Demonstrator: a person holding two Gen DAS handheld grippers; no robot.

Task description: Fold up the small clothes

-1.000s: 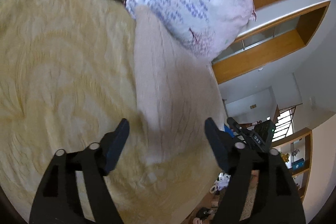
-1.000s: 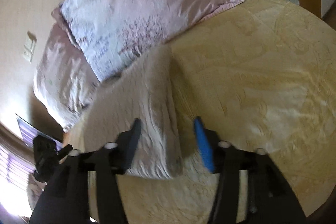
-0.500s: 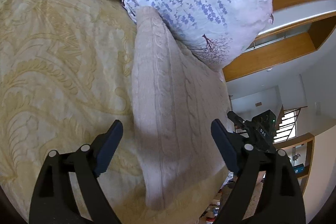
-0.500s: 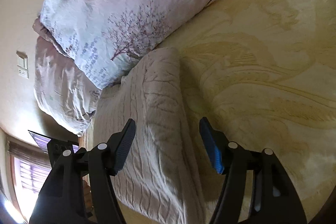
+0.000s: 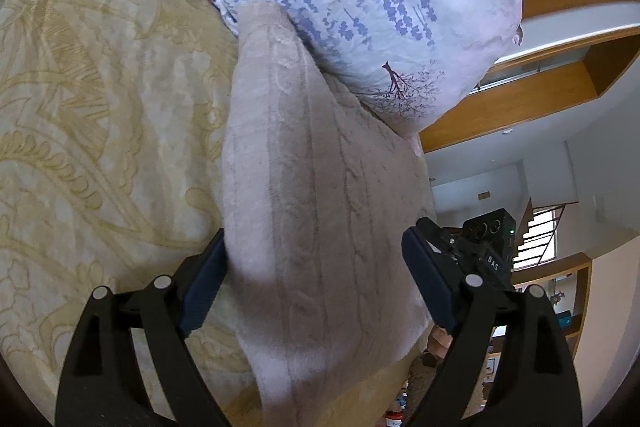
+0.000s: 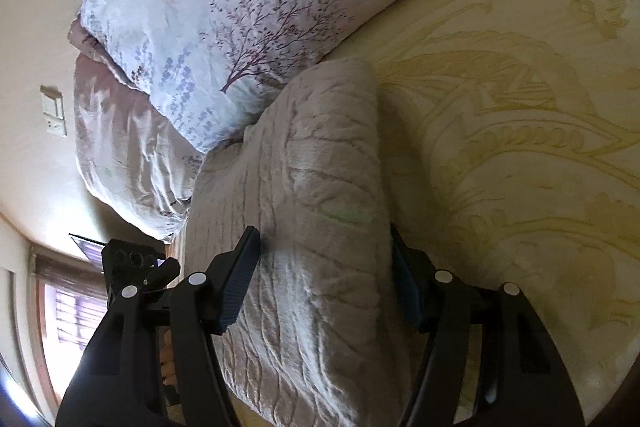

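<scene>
A beige cable-knit sweater (image 5: 312,195) lies folded on the yellow patterned bedspread (image 5: 100,99), its far end against a flowered pillow (image 5: 372,7). My left gripper (image 5: 316,283) is open, its jaws straddling the sweater's near edge, the fabric between the pads. In the right wrist view the same sweater (image 6: 316,211) runs from the pillow (image 6: 240,7) toward me. My right gripper (image 6: 324,283) is open, its jaws on either side of the folded edge. The right finger pad is partly hidden by the fabric.
A second pillow (image 6: 124,147) lies behind the first near the wall. The bedspread (image 6: 520,107) spreads wide to the right. The bed's edge is close beside the sweater, with the room floor and shelves (image 5: 560,319) beyond. The other gripper shows at the edge (image 5: 480,247).
Both grippers have moved forward onto the sweater. Its folded edge now sits between the jaws of each; the jaws remain open.
</scene>
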